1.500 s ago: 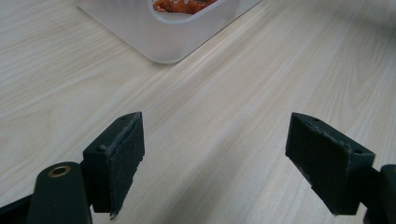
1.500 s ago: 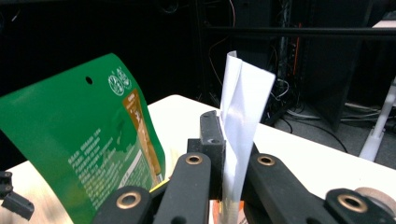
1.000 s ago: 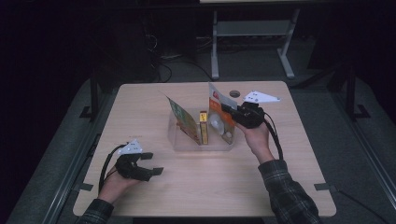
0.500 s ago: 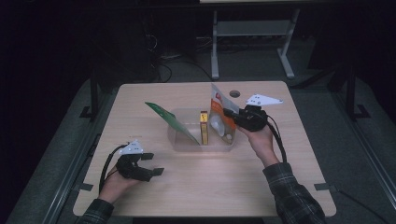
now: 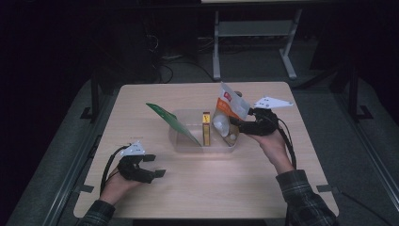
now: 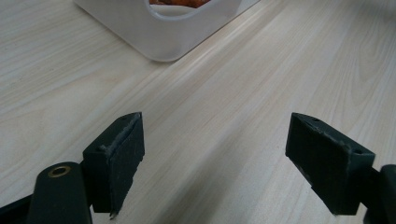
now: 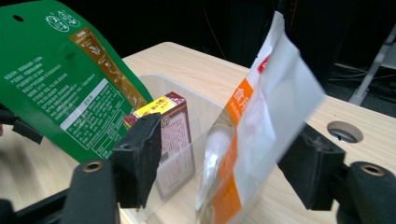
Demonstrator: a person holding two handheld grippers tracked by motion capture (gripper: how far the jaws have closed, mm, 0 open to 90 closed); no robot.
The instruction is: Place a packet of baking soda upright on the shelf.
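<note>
The right claw (image 5: pixel 234 123) has just been opening: its jaws now stand apart on either side of the orange-and-white pouch (image 5: pixel 226 109), which a second ago was pinched between them. In the right gripper view the pouch (image 7: pixel 254 135) stands between the two pads with a gap to the left one, while the right pad sits behind its edge, so contact there cannot be told. It looks released, standing tilted at the 3 o'clock end of the clear plastic bin (image 5: pixel 179 141), its top leaning toward 1 o'clock. The green pouch (image 5: pixel 173 123) has also changed: it stood fairly upright in the bin a second ago and now has tipped over, its top hanging out past the rim toward 10 o'clock. The yellow-and-red box (image 5: pixel 206 129) stands upright between the two pouches, unmoved.

The left claw (image 5: pixel 157 166) rests on the table (image 5: pixel 155 197) at 7 o'clock, jaws spread, nothing between them.

By my reading, the orange pouch is now placed, and the slumped green pouch may need righting.
</note>
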